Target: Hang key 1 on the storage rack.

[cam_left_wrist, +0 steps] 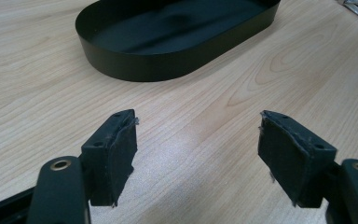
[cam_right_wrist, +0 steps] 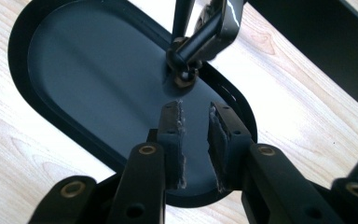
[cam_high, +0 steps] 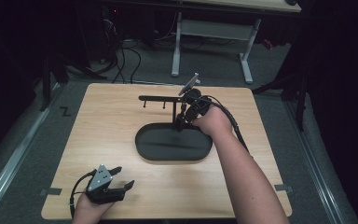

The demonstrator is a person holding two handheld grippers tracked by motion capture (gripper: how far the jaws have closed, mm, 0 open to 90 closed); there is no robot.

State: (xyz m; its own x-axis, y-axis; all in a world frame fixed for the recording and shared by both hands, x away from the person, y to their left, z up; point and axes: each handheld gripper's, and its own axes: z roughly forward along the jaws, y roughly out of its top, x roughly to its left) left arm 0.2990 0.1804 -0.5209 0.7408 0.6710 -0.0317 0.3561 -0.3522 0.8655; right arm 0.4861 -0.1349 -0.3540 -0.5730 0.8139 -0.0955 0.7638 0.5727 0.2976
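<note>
The black stand (cam_high: 179,105) is upright, its post seated at the far rim of the oval tray (cam_right_wrist: 51,116), just ahead of the right gripper (cam_right_wrist: 196,112). That gripper's jaws stand slightly parted over the tray with nothing between them, so the post looks released and planted. The left gripper (cam_left_wrist: 198,128) rests on the tabletop (cam_left_wrist: 205,93), jaws wide and empty, well short of the tray. Little seems left beyond drawing back.

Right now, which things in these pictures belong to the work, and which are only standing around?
In the work: black oval tray, upright post with hook bar, right gripper over the tray.
Standing around: left gripper, open and resting; white desk frame; floor cables.
</note>
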